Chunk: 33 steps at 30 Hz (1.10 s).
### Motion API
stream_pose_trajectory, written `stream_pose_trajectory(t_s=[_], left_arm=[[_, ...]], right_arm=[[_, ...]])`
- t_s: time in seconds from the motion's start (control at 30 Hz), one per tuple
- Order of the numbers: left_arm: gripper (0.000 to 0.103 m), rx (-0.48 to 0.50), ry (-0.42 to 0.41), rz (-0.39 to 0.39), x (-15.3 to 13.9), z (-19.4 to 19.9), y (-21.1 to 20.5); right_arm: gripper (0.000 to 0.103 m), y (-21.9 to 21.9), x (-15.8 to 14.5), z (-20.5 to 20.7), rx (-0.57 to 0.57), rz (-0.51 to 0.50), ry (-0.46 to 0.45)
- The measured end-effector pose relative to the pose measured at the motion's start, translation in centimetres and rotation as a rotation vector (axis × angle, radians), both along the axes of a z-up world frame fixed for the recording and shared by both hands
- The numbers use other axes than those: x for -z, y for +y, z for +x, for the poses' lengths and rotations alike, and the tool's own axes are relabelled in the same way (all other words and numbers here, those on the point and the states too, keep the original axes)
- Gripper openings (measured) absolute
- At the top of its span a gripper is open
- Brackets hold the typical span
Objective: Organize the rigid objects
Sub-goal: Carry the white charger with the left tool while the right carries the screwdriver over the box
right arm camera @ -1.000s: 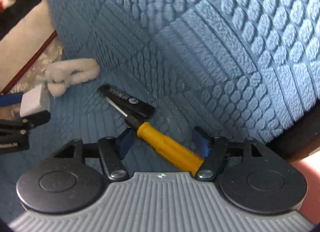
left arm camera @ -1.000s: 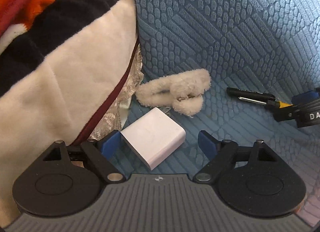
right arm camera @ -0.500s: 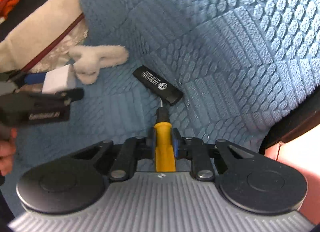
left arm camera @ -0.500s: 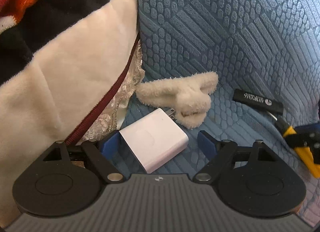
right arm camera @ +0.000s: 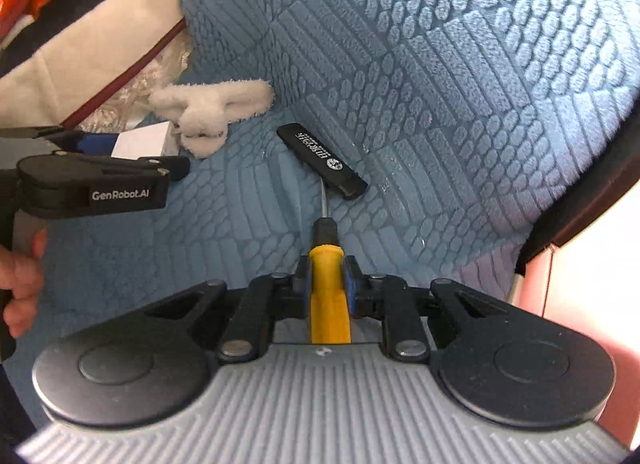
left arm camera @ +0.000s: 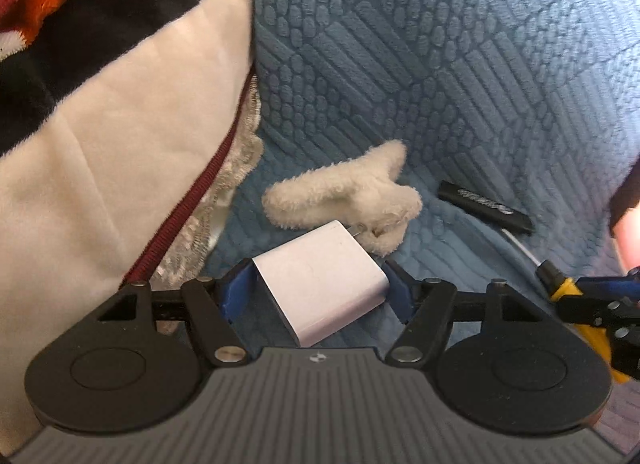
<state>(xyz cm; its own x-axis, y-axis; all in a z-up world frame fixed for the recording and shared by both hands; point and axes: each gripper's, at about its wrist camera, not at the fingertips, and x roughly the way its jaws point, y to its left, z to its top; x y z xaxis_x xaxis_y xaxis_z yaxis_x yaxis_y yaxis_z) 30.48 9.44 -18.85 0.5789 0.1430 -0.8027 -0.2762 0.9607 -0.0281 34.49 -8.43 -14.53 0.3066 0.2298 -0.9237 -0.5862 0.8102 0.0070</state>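
Observation:
A white charger block [left arm camera: 320,280] lies on the blue sofa seat [left arm camera: 460,264] between the blue pads of my left gripper [left arm camera: 318,288], which is shut on it. It also shows in the right wrist view [right arm camera: 140,141]. My right gripper [right arm camera: 326,284] is shut on the yellow handle of a screwdriver [right arm camera: 326,292]. The screwdriver's metal shaft points at a black flat stick [right arm camera: 322,160] with white print, lying on the seat; it also shows in the left wrist view [left arm camera: 484,206].
A fluffy white hair clip [left arm camera: 352,192] lies just beyond the charger, also in the right wrist view [right arm camera: 212,108]. A cream, black and orange blanket pile [left arm camera: 100,124] fills the left. The blue sofa back [right arm camera: 440,44] rises behind.
My left gripper's jaws have closed onto the charger block. My right gripper shut on the screwdriver handle one step earlier and has turned it to point straight ahead.

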Motion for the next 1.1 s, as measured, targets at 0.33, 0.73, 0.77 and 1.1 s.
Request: stream_pose_trajectory(t_s=[0.33, 0.73, 0.77, 1.1], left_arm=[[0.073, 0.066, -0.007, -0.064, -1.8, -2.5, -2.3], [0.073, 0.112, -0.035, -0.043, -4.1, -7.2, -3.2], [0.073, 0.118, -0.038, -0.04, -4.3, -7.6, -3.4], [0.073, 0.144, -0.058, -0.09, -5.3, -11.6, -4.9]], right_arm=[[0.02, 0.3, -1.0, -3.6, 0.079, 0.01, -0.013], [0.02, -2.7, -1.9, -8.0, 0.174, 0.015, -0.017], [0.02, -3.1, -2.1, -8.4, 0.181, 0.017, -0.016], [0.02, -5.9, -3.8, -13.0, 0.267, 0.056, -0.002]])
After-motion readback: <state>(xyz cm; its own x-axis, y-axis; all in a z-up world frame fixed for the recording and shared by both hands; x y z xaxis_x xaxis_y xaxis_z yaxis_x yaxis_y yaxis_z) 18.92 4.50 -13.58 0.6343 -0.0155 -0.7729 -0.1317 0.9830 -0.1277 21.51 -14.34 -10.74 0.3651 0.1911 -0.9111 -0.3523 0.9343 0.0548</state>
